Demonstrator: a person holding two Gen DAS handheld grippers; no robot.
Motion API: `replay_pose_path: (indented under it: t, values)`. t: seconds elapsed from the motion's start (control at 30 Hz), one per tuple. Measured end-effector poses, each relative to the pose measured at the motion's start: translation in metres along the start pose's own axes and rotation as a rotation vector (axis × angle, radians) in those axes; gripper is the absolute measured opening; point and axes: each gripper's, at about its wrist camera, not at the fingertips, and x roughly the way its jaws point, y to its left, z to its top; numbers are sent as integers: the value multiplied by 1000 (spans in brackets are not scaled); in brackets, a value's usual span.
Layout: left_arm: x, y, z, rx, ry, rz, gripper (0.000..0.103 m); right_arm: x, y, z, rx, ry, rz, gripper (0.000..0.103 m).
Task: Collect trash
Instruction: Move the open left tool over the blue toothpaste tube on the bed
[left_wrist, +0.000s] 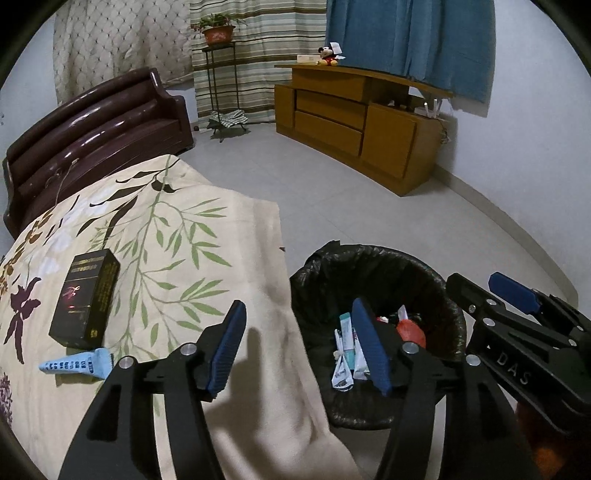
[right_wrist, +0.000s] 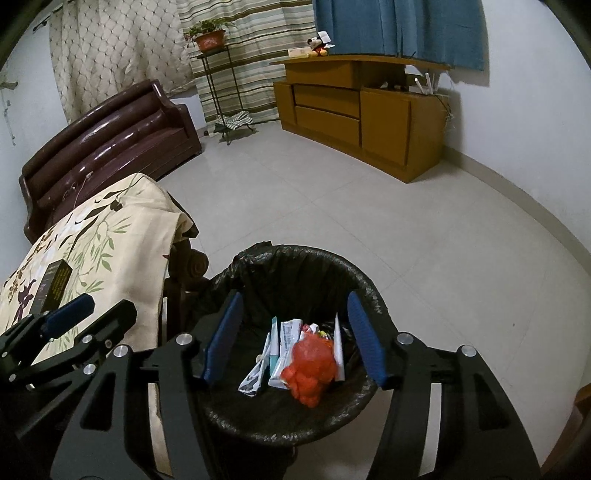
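Floral cloth table (left_wrist: 177, 236) beside the black-lined round bin (right_wrist: 291, 273); the right gripper (right_wrist: 293, 338) hovers over it, fingers spread, empty, crumpled red bag (right_wrist: 310, 369) and wrappers below; left gripper (left_wrist: 299, 347) spread, empty, straddling table's edge; glossy black box (left_wrist: 86, 297) and blue wrapper (left_wrist: 75, 365) lie on cloth
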Motion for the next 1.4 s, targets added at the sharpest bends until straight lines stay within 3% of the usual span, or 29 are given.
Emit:
replay_pose_path:
  t: [0.37,0.77,1.07,1.4]
  values:
    - [-18,31,-13,-35,2,27,61,-5,30,-12,-36,19,34,60]
    - [-40,94,-37,-132,19,114,61,-14,87,-20,-128,43,118,60]
    - [-47,141,-51,-193,34,166,62,-17,107,-23,-155,55,145,61]
    - [-35,163,-46,-150,66,150,63,-11,114,-23,-158,73,153,61]
